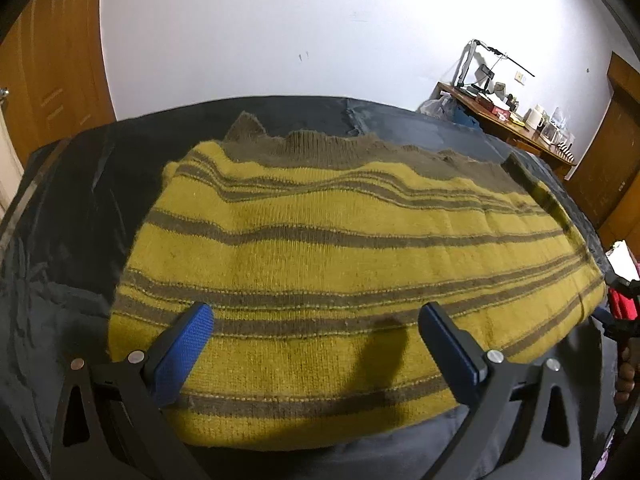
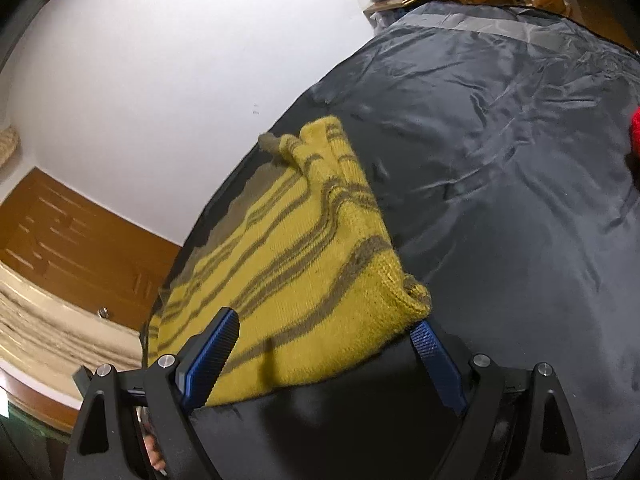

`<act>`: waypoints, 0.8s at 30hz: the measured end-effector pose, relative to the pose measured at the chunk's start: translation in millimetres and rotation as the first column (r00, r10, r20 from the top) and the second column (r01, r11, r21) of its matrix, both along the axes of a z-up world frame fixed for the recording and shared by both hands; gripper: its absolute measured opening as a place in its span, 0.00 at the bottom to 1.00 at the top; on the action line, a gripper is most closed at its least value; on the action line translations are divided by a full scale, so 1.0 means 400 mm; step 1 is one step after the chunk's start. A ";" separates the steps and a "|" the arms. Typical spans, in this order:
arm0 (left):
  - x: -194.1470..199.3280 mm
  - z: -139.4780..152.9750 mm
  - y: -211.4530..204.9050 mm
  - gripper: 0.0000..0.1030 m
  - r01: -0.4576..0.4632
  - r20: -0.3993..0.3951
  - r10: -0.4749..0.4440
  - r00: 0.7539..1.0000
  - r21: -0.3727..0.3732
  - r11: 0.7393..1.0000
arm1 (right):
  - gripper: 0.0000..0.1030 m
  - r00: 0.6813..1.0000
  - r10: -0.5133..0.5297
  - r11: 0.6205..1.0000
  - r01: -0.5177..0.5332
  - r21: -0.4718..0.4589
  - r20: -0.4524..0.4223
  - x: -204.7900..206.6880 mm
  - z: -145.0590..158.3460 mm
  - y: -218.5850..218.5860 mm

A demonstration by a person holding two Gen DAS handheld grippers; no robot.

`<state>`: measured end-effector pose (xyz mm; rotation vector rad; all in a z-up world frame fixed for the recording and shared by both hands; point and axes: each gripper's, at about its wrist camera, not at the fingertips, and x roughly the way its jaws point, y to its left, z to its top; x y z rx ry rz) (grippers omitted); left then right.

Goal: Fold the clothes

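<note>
A yellow knit sweater [image 1: 320, 256] with brown stripes lies folded flat on a dark bedspread [image 1: 60, 240]. Its brown ribbed hem is at the far edge. My left gripper [image 1: 316, 320] is open, its blue pads spread just above the sweater's near edge, holding nothing. In the right wrist view the sweater [image 2: 304, 256] lies to the left on the bedspread [image 2: 500, 200]. My right gripper [image 2: 326, 330] is open at the sweater's near corner; one pad is over the knit, the other beside the corner. The right gripper's body also shows at the right edge of the left wrist view [image 1: 620, 304].
A wooden desk [image 1: 516, 124] with clutter stands at the back right by the white wall. Wooden doors [image 1: 44, 80] are at the left. A red item [image 2: 634, 128] lies on the bedspread at the far right. Beige bedding [image 2: 48, 320] lies at the left.
</note>
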<state>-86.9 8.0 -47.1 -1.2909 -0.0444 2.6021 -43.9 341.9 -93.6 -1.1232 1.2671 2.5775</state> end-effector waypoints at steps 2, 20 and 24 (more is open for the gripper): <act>-0.001 -0.008 0.004 1.00 0.000 0.004 0.000 1.000 -0.012 1.000 | 0.87 1.000 -0.005 1.000 0.005 -0.014 -0.024 -0.007 -0.004 0.002; 0.008 -0.019 0.025 1.00 0.010 -0.006 -0.010 1.000 -0.042 0.999 | 0.71 0.993 -0.035 0.999 0.038 0.020 -0.113 -0.077 0.040 -0.024; 0.011 -0.019 0.028 1.00 0.011 -0.007 -0.011 1.000 -0.044 0.999 | 0.71 0.995 -0.055 0.998 0.056 0.010 -0.089 -0.104 0.024 -0.025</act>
